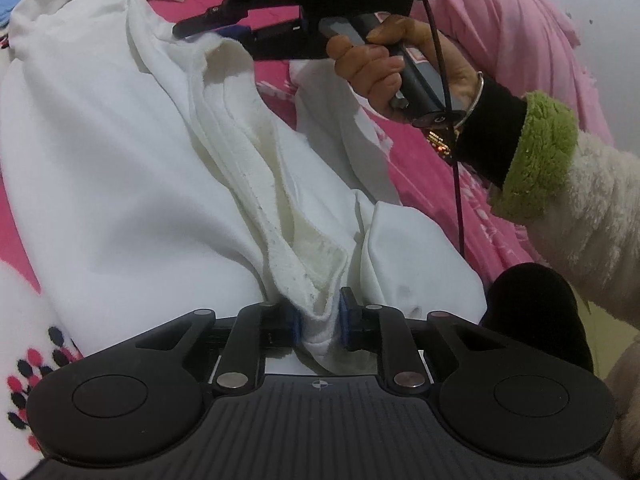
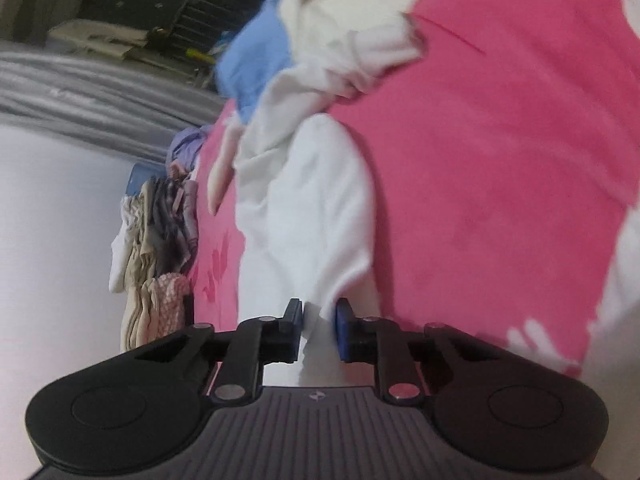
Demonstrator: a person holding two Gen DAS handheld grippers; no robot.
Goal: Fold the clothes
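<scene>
Across the pink bedspread [image 1: 420,160] your white garment [image 1: 100,160] sprawls from 6 to 11 o'clock. Your left gripper [image 1: 320,322] has a bunched hem clamped between its pads, and your right gripper [image 2: 319,330] is pinching another white edge. Up at 12 in the right view there's a blue and cream clothes pile [image 2: 320,32], with folded stuff stacked [image 2: 160,248] at 9 by a pale wall.

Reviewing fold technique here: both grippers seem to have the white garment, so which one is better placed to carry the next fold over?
Probably the right. The right gripper grips the white garment at its far raised edge, free to swing across. The left gripper pinches a bunched end close by, better suited as anchor.
</scene>
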